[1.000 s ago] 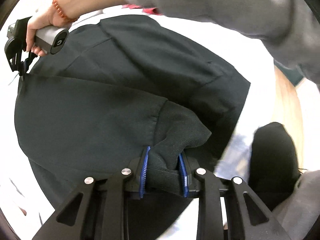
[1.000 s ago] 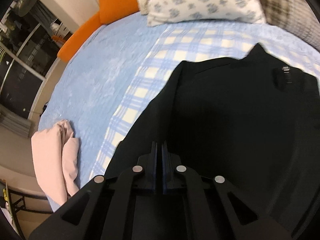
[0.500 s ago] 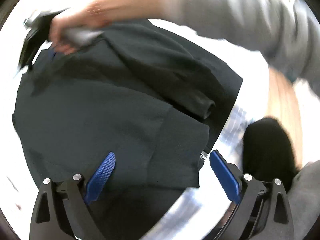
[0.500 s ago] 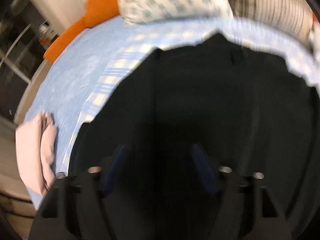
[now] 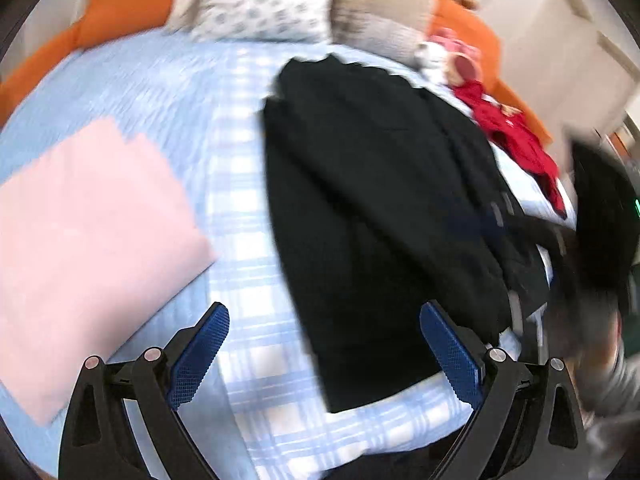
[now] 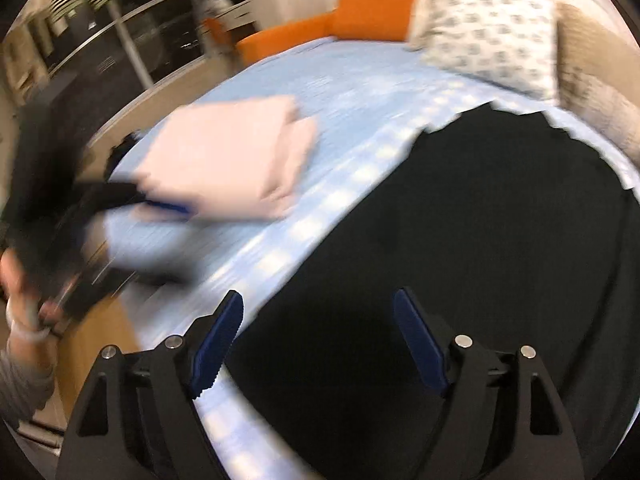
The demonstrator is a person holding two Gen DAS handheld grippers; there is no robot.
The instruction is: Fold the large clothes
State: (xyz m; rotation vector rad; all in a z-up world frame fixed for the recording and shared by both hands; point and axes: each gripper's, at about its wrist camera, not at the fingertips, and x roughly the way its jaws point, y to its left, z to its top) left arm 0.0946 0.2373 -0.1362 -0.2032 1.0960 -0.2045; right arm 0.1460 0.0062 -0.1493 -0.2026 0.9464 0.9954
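Two claws are mine, and both stand wide apart with nothing between their blue pads.

From the left wrist camera, my left claw (image 5: pixel 324 354) hovers spread over the bed (image 5: pixel 248 216), above the near hem of the dark garment (image 5: pixel 372 216). That garment lies folded into a long strip down the checked sheet. Left of the garment rests a folded pink cloth (image 5: pixel 80 240). Beyond the garment's far end sit a patterned pillow (image 5: pixel 260 4) and an orange headboard (image 5: pixel 128 0). Right of the garment lies a red cloth (image 5: pixel 516 136). Near the garment's right edge my right claw (image 5: pixel 480 224) shows only as a blur.

From the right wrist camera, my right claw (image 6: pixel 318 338) gapes empty over the dark garment (image 6: pixel 480 248), its left pad over the garment's edge. Left of the garment lies the pink cloth (image 6: pixel 228 160), with my left claw (image 6: pixel 168 206) smeared in front of it, probably held apart. The pillow (image 6: pixel 488 28) sits beyond the garment.
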